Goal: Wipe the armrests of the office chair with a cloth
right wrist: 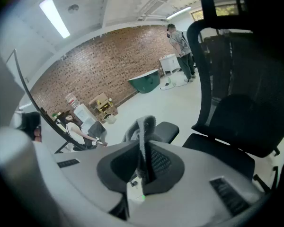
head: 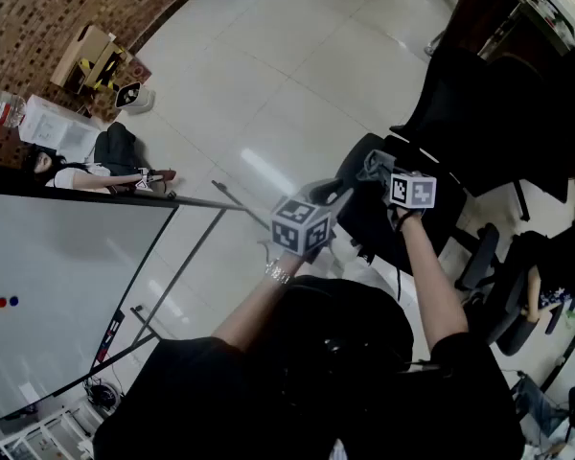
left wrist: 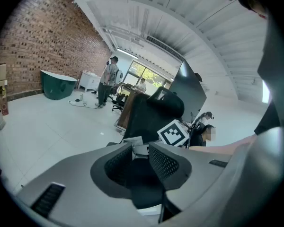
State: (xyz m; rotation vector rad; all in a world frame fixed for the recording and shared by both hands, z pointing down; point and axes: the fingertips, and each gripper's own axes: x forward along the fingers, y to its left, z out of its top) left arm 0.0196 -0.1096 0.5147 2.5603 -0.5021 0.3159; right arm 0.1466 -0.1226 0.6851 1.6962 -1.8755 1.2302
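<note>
The black office chair (head: 431, 142) stands ahead of me at the right, and its near armrest (head: 356, 175) lies just under both grippers. My right gripper (head: 378, 172) is shut on a grey cloth (head: 371, 164), which stands up between its jaws in the right gripper view, cloth (right wrist: 144, 129), just short of the armrest pad (right wrist: 166, 131). The seat (right wrist: 227, 145) and the backrest (right wrist: 248, 79) fill that view's right side. My left gripper (head: 333, 199) hovers close on the left, open, with nothing between its jaws (left wrist: 140, 148). It faces the right gripper's marker cube (left wrist: 174, 132).
A whiteboard on a stand (head: 57, 286) fills the lower left. A person (head: 86, 172) sits on the floor by bags and cardboard boxes (head: 91, 56). More black chairs (head: 494, 286) crowd the right. A green tub (left wrist: 57, 86) and standing people (left wrist: 110, 79) are far off.
</note>
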